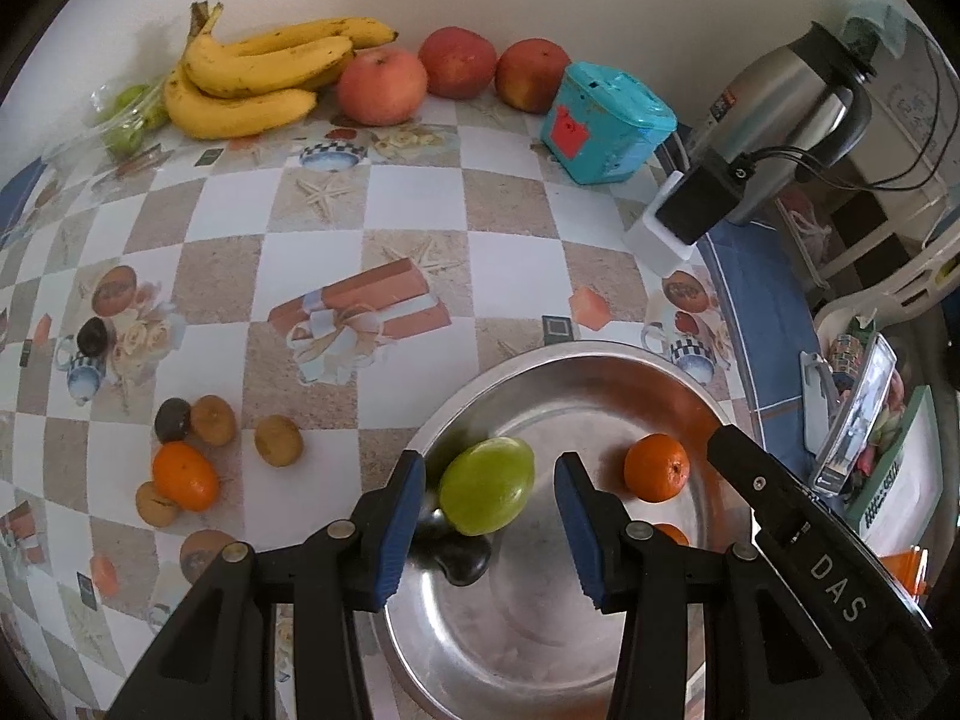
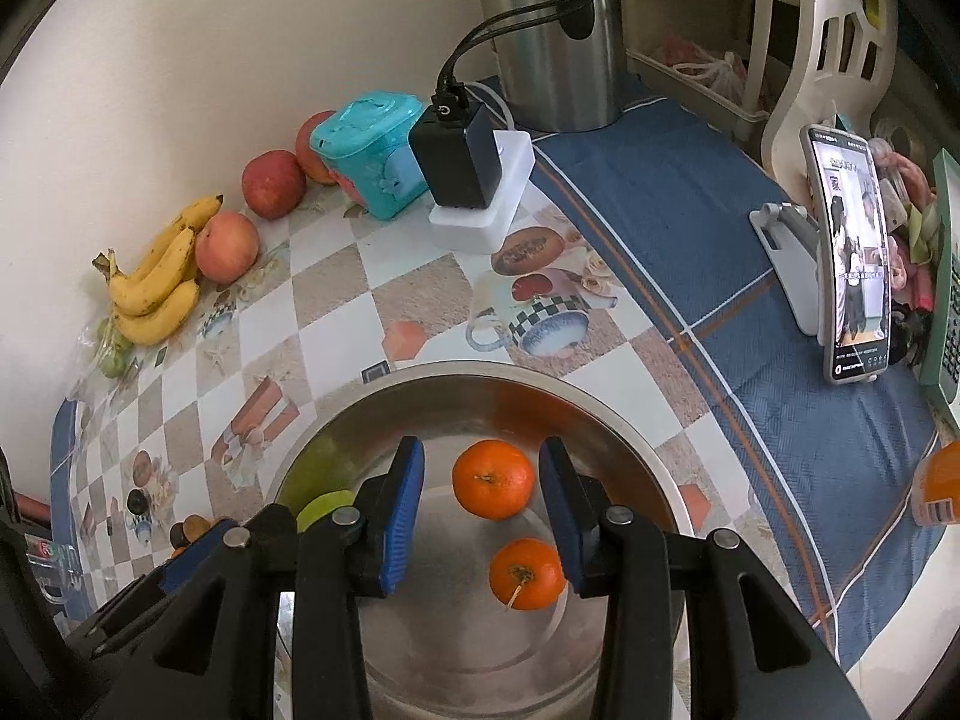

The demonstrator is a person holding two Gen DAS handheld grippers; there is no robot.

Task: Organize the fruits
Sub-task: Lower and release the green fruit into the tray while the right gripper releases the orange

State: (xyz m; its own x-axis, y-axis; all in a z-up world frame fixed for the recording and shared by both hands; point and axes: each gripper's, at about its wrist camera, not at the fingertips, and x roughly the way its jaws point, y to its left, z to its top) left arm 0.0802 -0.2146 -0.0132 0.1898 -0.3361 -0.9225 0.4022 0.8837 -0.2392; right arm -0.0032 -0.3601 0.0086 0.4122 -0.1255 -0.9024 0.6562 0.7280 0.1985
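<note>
1. Since both of our tools hang over the steel bowl (image 1: 606, 360), we judge that the bowl is the collecting place and that we are mid-way through sorting the fruit into it.
2. Our left tool (image 1: 487, 501) stands part open with nothing gripped: the green fruit (image 1: 486, 485) shows between its blue pads, yet gaps show on both sides, and it appears to lie in the bowl below.
3. Our right tool (image 2: 481, 501) is likewise part open and empty; two oranges (image 2: 493, 479) lie on the bowl floor beneath it, one nearer (image 2: 527, 573), touching neither pad.
4. A dark small fruit (image 1: 462, 564) also lies in the bowl, near the green one.
5. On the desk (image 1: 420, 210), left of the bowl, a loose cluster waits: an orange (image 1: 185, 476) amid brown and dark small fruits (image 1: 278, 440), probably the next to be fetched, being nearest.
6. Along the far wall lie the bananas (image 1: 258, 78), three apples (image 1: 381, 87) in a row, and a bag of green fruit (image 1: 126, 120) at far left; they look already lined up by kind, or too big for these narrow openings.
7. A teal box (image 1: 606, 126), a charger (image 1: 699, 204) and a kettle (image 1: 780, 96) crowd the far right, so we would work from the left.
</note>
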